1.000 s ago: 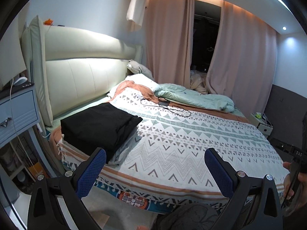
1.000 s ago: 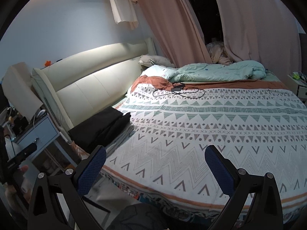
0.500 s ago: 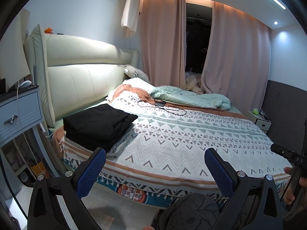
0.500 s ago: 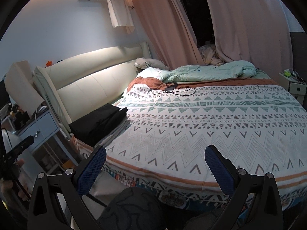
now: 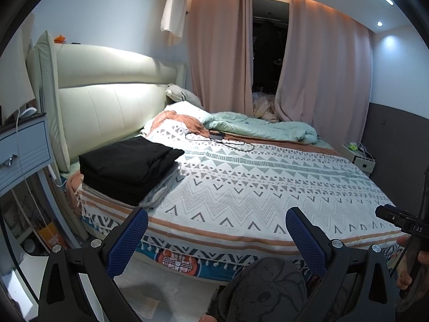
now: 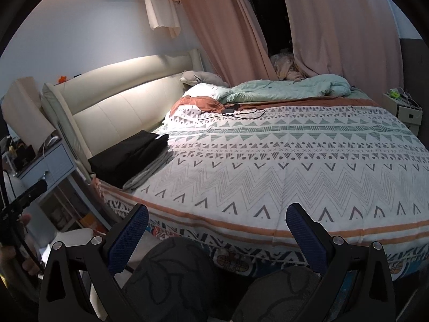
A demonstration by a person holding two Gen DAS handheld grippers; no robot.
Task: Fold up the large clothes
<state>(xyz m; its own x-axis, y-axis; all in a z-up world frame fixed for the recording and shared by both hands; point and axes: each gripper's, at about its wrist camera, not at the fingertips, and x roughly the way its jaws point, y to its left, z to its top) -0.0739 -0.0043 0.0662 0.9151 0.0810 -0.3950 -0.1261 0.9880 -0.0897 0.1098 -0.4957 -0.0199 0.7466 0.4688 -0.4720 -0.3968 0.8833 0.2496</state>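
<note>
A folded black garment lies on a folded grey one at the bed's near left corner, also seen in the right wrist view as the black garment over grey cloth. My left gripper hangs open off the bed's near edge, holding nothing. My right gripper is likewise open and empty, back from the bed's edge. The person's knees in dark patterned trousers sit below the fingers.
The bed carries a patterned blanket, a mint duvet, pillows and a black charger cable. A blue nightstand stands at left, a small white cabinet at far right. Pink curtains hang behind.
Both grippers have drawn back and lower from the bed; the bed's edge and the person's knees now show more. The folded stack has not moved.
</note>
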